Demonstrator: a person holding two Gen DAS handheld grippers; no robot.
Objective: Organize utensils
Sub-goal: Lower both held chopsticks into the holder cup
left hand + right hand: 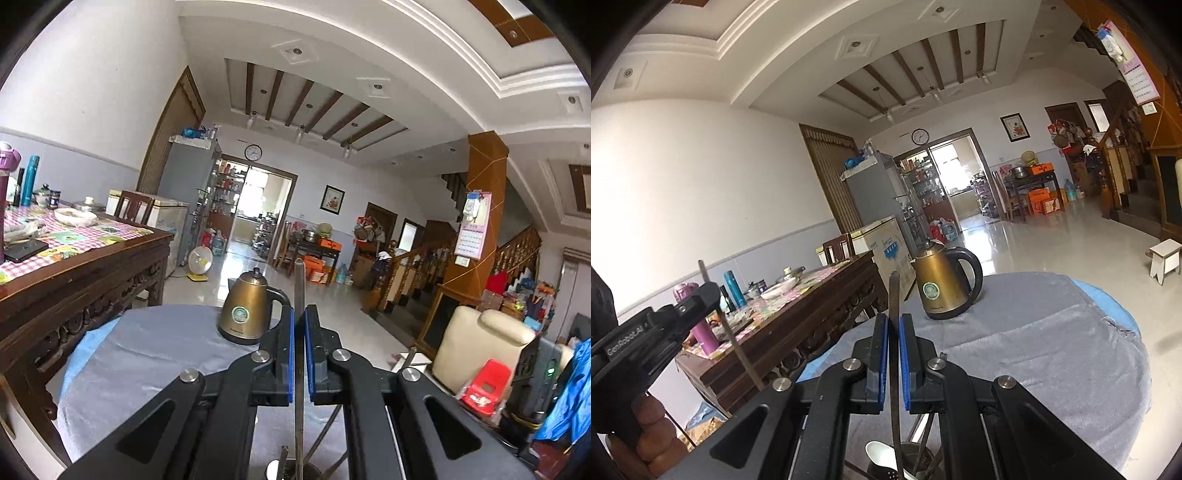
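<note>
My left gripper [299, 314] is shut on a thin flat metal utensil handle [299, 280] that stands upright between the blue pads. In the right wrist view, my right gripper [893, 319] is shut on a dark slim utensil handle [894, 291], also upright. Below both grippers sits a metal utensil holder [918, 458] with a white spoon [878, 455] and several other utensils; only its top [295, 469] shows in the left wrist view. The left gripper [711, 291] also appears at the left of the right wrist view, with its thin utensil [738, 350] slanting down and a hand [653, 424] on the grip.
A brass kettle [245, 310] [940, 288] stands at the far side of the round grey-clothed table [147, 350] [1034, 350]. A cluttered carved wooden table [74, 273] [798, 314] is on the left. A cream chair [476, 343] and a red stool [484, 387] stand on the right.
</note>
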